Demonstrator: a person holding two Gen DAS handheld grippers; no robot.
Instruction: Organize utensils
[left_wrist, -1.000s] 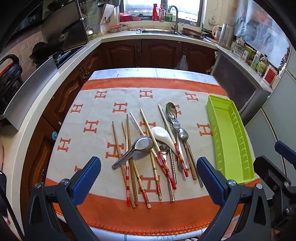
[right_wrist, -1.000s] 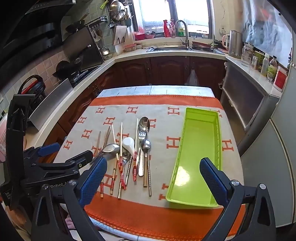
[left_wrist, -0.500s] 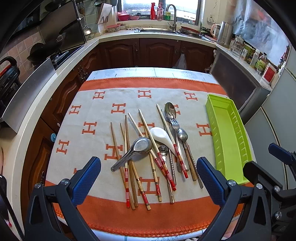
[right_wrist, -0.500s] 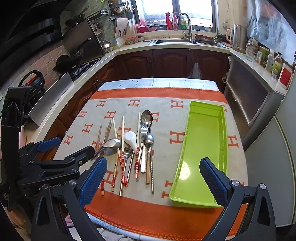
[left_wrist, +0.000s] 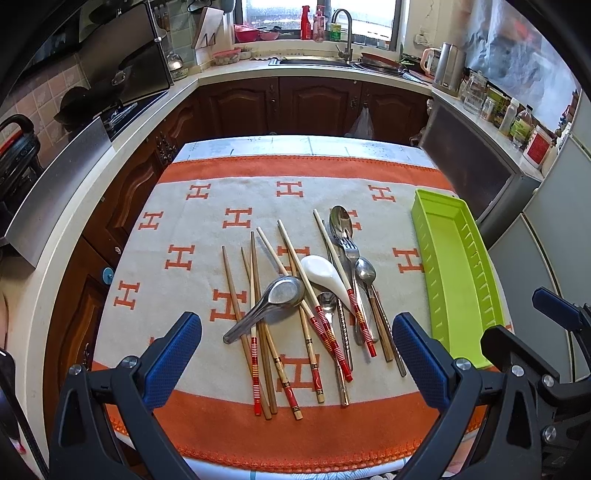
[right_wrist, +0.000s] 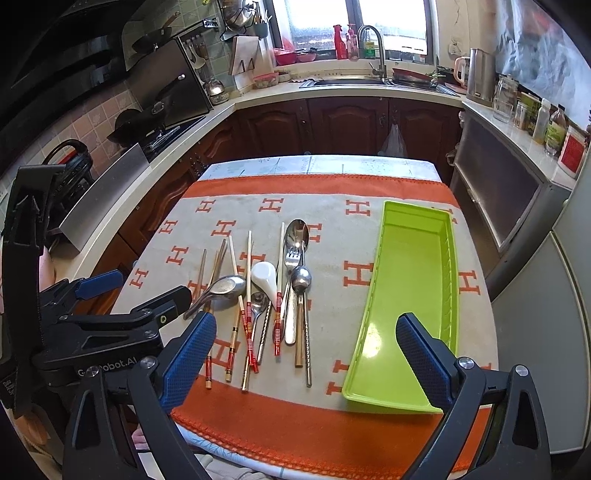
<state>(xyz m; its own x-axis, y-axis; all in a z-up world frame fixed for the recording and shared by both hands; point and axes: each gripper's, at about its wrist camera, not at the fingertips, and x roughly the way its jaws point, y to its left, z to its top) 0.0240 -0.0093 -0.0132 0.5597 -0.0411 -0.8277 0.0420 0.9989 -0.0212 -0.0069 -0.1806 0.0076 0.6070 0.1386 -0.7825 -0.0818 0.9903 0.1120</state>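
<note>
Both grippers, left (left_wrist: 297, 354) & right (right_wrist: 306, 354), gape wide, nothing held; utensil pile (left_wrist: 314, 295) mid-cloth, green tray (right_wrist: 410, 295) empty at its 3 o'clock; risk: crossed chopsticks, steel ladle (left_wrist: 273, 299) atop; grabbing one likely drags neighbours, scatters pile.

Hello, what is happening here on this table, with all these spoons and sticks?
A person holds two gripping tools over a table to sort utensils. Both the left tool and the right tool are open and hold nothing. The chopsticks, metal spoons, a white spoon and a fork lie mixed on the cloth. The green tray beside them holds no utensils yet.
</note>
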